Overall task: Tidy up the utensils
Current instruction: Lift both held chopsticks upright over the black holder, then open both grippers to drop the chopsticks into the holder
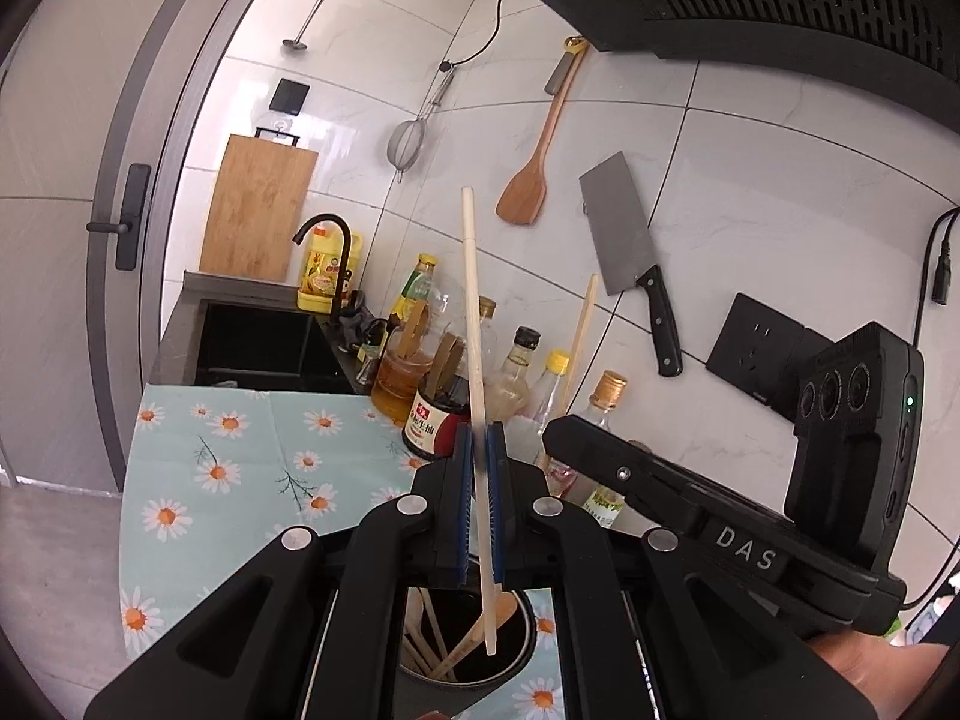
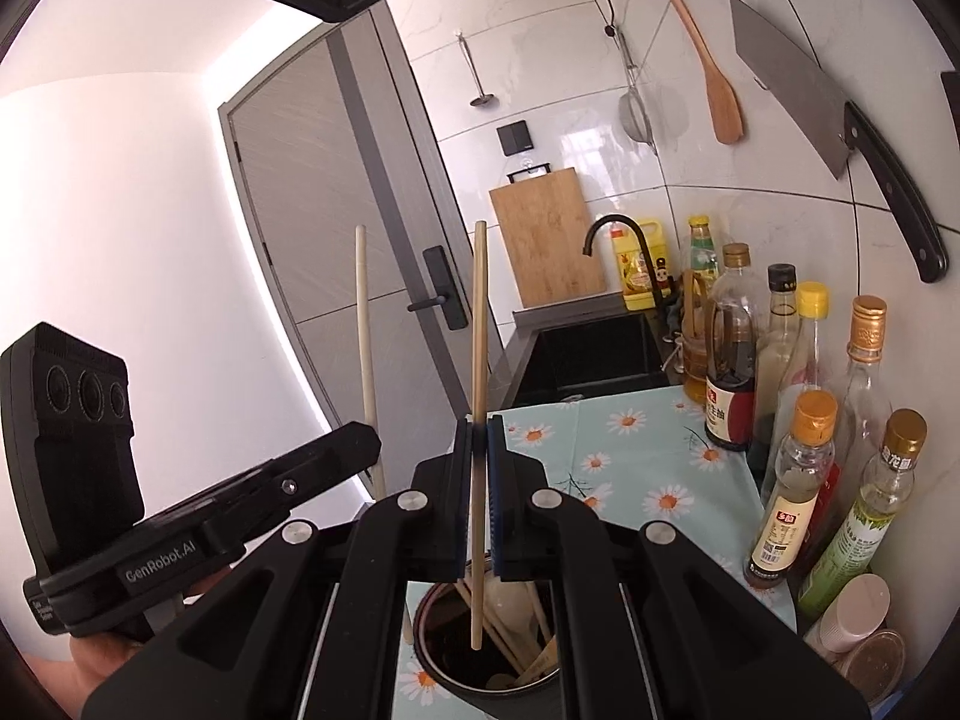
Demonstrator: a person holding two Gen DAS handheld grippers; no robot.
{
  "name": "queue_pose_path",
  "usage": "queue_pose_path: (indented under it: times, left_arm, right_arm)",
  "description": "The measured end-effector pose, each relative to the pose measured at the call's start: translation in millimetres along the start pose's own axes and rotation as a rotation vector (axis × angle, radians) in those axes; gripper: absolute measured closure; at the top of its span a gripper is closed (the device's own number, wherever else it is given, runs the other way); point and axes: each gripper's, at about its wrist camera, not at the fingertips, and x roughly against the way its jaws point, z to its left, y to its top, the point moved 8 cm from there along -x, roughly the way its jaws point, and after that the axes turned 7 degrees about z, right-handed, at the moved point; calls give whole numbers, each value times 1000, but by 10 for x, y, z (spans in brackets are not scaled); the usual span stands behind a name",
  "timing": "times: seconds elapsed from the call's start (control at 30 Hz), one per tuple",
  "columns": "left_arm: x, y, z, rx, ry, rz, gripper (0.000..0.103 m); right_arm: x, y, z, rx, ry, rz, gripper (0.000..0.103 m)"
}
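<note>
Low in the frame of both wrist views, a dark round utensil holder [image 1: 468, 669] stands on a daisy-print tablecloth [image 1: 240, 468], already bristling with wooden spoons and sticks. Directly above its mouth, the left gripper [image 1: 479, 438] pinches a pale chopstick [image 1: 474, 324] between blue ribbed pads, the jaws pressed nearly together; the stick runs close to upright, its lower tip hanging just over the holder's opening. The right gripper [image 2: 479, 432], seen at centre of its own view, clamps a darker bamboo chopstick [image 2: 478, 324] the same way, lower tip dipping toward the same holder [image 2: 480, 669]. Each tool shows in the other's view as a black body at the frame's edge.

The step in hand appears to be dropping both sticks into the holder. Done well, it likely means keeping each stick near vertical, centring its tip over a gap between the utensils already inside, and lowering before letting go, since thin, smooth, round sticks could bounce off a spoon bowl or tip over the rim.

Further back, at right of the right wrist view, glass and plastic condiment bottles [image 2: 792, 480] crowd the counter's edge, glossy and top-heavy. Beyond the cloth lies a black sink [image 2: 594, 354] with a curved black tap [image 2: 624, 240]. On the glossy white tiled wall lean or hang a bamboo cutting board [image 2: 546, 240], a mesh strainer [image 2: 637, 117], a wooden spatula [image 2: 714, 78] and a steel cleaver [image 2: 792, 84].
</note>
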Motion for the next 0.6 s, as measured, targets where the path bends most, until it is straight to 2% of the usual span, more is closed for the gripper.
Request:
queue_pose_path:
  times: [0.6]
  left_arm:
    - [-252,-368,138,31,8,69,98]
  right_arm:
    - [-266,-314,-57,8,-37,99,97]
